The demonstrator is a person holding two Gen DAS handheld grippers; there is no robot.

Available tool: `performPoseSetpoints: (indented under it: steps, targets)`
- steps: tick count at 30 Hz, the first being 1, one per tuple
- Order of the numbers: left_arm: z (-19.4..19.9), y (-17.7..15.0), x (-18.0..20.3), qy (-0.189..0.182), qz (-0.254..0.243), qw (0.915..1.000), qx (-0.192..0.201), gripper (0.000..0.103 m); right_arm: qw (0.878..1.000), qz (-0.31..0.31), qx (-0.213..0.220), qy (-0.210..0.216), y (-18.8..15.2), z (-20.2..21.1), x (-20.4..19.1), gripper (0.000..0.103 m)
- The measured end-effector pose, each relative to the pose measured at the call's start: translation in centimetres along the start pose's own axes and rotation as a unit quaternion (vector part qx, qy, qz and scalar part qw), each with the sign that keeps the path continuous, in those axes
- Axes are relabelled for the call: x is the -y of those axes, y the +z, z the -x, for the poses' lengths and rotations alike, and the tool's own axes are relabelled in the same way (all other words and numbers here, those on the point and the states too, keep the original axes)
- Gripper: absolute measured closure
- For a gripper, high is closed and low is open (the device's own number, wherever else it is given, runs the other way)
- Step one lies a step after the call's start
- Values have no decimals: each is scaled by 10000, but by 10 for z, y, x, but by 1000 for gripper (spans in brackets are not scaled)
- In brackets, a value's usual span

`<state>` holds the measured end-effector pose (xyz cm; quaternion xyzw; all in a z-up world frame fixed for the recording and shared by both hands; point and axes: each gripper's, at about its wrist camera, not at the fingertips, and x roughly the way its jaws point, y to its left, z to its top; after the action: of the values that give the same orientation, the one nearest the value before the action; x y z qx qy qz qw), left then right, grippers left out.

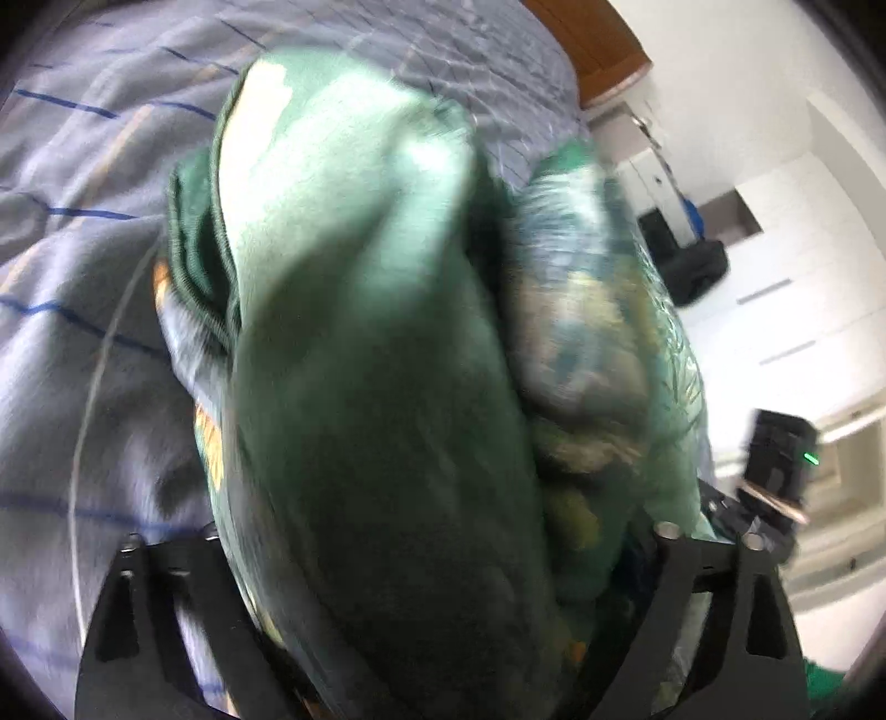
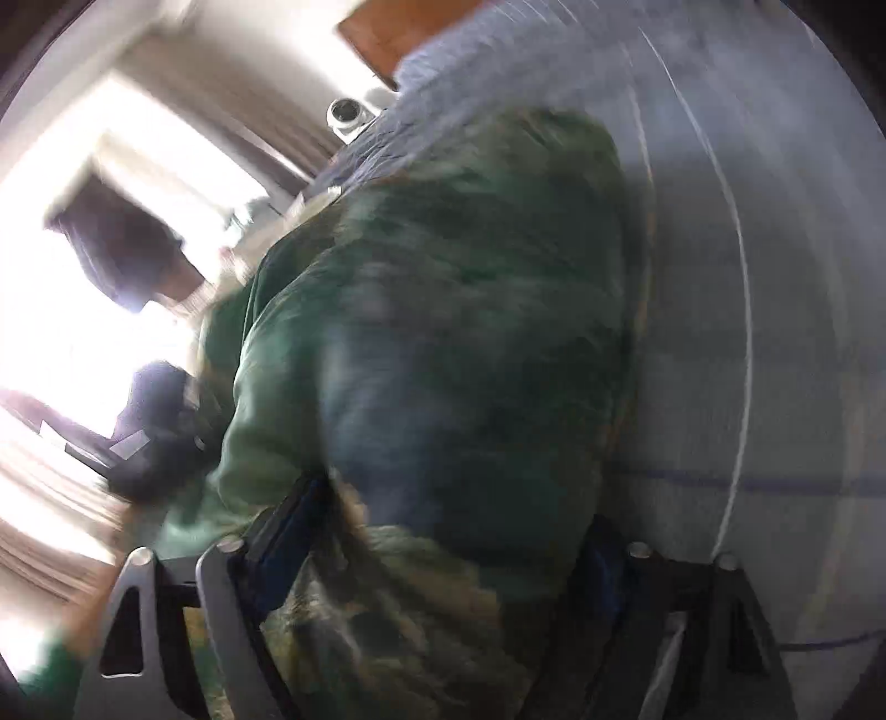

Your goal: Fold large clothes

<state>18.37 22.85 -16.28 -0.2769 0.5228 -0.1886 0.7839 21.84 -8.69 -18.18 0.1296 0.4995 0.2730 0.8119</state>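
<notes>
bed, both views blurred by motion.

left wrist view: green garment bunched thick between the two black fingers of the left gripper, filling most of the picture. pale mint inner side up top, darker green lower down, a ribbed dark-green hem on the left edge, a printed patch with yellow and blue on the right fold. jaws wide apart, cloth packed in the gap from one finger to the other; pads hidden under the fabric, so cannot tell whether pressed tight or only lying around it. underneath and to the left, a pale blue-grey bedsheet with dark blue and tan stripes. far top, a brown wooden headboard. on the right, white cupboards and a black device with a small green light, just beyond the garment's right edge.

right wrist view: same green garment, dark mottled green here, heaped up from between the fingers of the right gripper and reaching toward the top of the picture. jaws well apart, silver-looking finger on the left, dark one on the right, cloth filling the space between; grip itself too blurred to tell. bedsheet to the right of the garment, touching it. bright window with curtains on the left, a small white round object near the headboard at top.
</notes>
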Motion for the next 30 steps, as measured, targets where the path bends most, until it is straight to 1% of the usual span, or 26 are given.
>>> performPoseSetpoints:
  steps: [1, 3, 4, 6, 8, 10, 13, 15, 17, 19, 21, 22, 23, 24, 25, 26, 27, 28, 29, 30]
  targets:
    - [1, -1, 9, 28, -13, 9999, 105, 25, 9993, 282, 109, -200, -1, 9, -16, 34]
    - [23, -13, 23, -73, -93, 9991, 396, 30, 9960, 770, 336, -306, -6, 25, -37, 36]
    - [30, -17, 28, -129, -121, 9987, 481, 31, 9941, 946, 491, -207, -10, 37, -47, 37]
    - [49, -23, 52, -275, -309, 9969, 675, 31, 9906, 1151, 735, -34, -16, 55, -57, 37]
    - [61, -25, 74, -256, -575, 9946, 819, 31, 9857, 1329, 1033, 89, -18, 78, -64, 37]
    - [68, -16, 98, -323, -758, 9919, 965, 31, 9823, 1328, 1292, 268, -8, 101, -59, 37]
    - [66, 14, 133, -476, -967, 9878, 1121, 31, 9780, 1341, 1553, 381, 20, 123, -45, 37]
    - [50, 42, 155, -516, -1111, 9857, 1159, 31, 9757, 1376, 1665, 364, 45, 128, -36, 37]
    - [29, 64, 170, -524, -1162, 9853, 1134, 31, 9743, 1385, 1751, 297, 64, 132, -17, 37]
    - [5, 82, 179, -485, -1189, 9859, 1069, 31, 9760, 1282, 1736, 281, 87, 129, 7, 37]
    - [-27, 101, 185, -401, -1175, 9878, 941, 31, 9786, 1189, 1663, 253, 99, 123, 30, 37]
    - [-38, 106, 184, -355, -1167, 9886, 885, 31, 9807, 1121, 1585, 251, 105, 115, 44, 37]
    - [-57, 111, 182, -289, -1137, 9900, 785, 30, 9829, 1051, 1493, 246, 112, 110, 56, 37]
    - [-79, 115, 176, -206, -1093, 9917, 651, 28, 9853, 947, 1399, 237, 117, 104, 71, 37]
    - [-94, 119, 172, -120, -1041, 9930, 539, 22, 9890, 760, 1243, 250, 120, 90, 91, 37]
    - [-118, 120, 160, 65, -892, 9955, 315, 18, 9925, 569, 1043, 278, 122, 76, 108, 36]
    - [-141, 119, 146, 312, -737, 9967, 122, 6, 9957, 373, 810, 257, 123, 64, 127, 33]
    - [-148, 117, 139, 334, -682, 9971, 106, 0, 9987, 44, 474, 156, 118, 42, 148, 28]
    - [-151, 116, 128, 52, -592, 9981, 159, 0, 9987, -213, 424, 197, 112, 34, 161, 20]
    - [-147, 116, 121, -234, -481, 9985, 133, 0, 9968, -481, 493, 414, 108, 32, 172, 14]
